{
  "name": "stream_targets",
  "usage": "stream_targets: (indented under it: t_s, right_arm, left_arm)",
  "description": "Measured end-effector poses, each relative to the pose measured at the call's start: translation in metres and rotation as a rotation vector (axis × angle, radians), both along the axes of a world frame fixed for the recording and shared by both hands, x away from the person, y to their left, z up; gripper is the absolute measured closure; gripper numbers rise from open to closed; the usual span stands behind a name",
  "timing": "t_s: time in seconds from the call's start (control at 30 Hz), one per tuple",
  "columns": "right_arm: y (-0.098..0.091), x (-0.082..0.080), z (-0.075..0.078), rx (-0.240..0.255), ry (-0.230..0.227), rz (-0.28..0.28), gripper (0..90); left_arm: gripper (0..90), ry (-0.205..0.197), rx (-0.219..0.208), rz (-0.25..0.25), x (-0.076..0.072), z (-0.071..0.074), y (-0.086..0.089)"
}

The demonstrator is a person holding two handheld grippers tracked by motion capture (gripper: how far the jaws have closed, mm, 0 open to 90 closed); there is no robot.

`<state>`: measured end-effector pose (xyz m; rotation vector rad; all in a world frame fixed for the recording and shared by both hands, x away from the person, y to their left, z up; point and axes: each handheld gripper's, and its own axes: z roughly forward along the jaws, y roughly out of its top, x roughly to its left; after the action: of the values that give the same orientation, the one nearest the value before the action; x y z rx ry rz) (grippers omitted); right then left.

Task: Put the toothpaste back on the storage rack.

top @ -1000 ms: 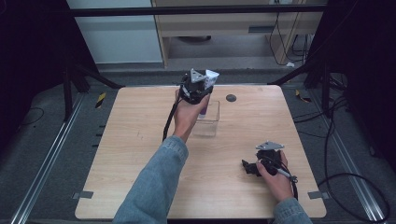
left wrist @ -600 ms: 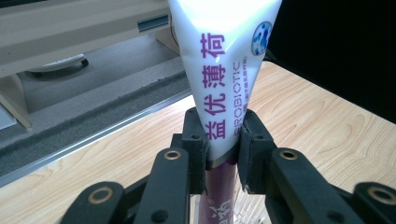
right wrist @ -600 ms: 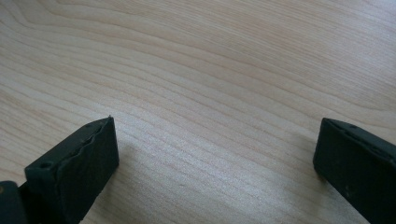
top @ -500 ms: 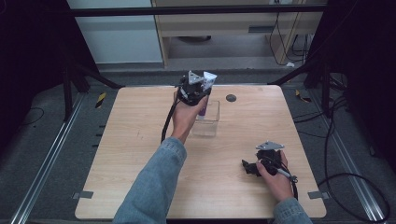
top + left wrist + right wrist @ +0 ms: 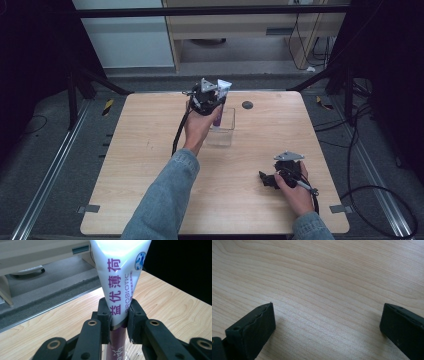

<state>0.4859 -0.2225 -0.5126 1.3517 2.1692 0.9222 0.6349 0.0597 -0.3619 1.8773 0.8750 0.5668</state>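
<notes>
I have the left gripper clamped on the toothpaste tube, upright with its lower end inside the clear container, release still pending; my right gripper rests wide-jawed on the tabletop.

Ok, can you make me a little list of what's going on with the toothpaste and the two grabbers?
table: light wood
left gripper: shut on the tube
tube: white and purple, upright, crimped end up
clear box: under the tube, which reaches down into it
right gripper: open, nothing between its jaws, low over bare wood
</notes>
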Motion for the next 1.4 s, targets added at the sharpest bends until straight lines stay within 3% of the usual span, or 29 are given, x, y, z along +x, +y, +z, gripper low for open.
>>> stream_targets:
  t_s: [0.33,0.53,0.93,1.17,1.4]
  right_arm:
    - [0.0,0.0,0.0,0.0,0.0,0.0,0.5]
    - [0.0,0.0,0.0,0.0,0.0,-0.001,0.5]
    - [0.0,0.0,0.0,0.002,0.003,-0.002,0.5]
    - [0.0,0.0,0.0,0.002,0.002,-0.002,0.5]
    - [0.0,0.0,0.0,0.002,0.003,-0.002,0.5]
  left_arm:
    - [74.9,0.005,0.027,-0.005,-0.002,-0.008,0.001]
    - [74.8,0.027,0.008,-0.001,-0.002,-0.016,0.002]
    - [74.9,0.034,0.058,-0.01,-0.004,-0.027,-0.002]
    - [74.8,0.049,0.047,-0.006,-0.005,-0.032,0.0]
    - [74.7,0.057,0.073,-0.013,-0.006,-0.036,-0.003]
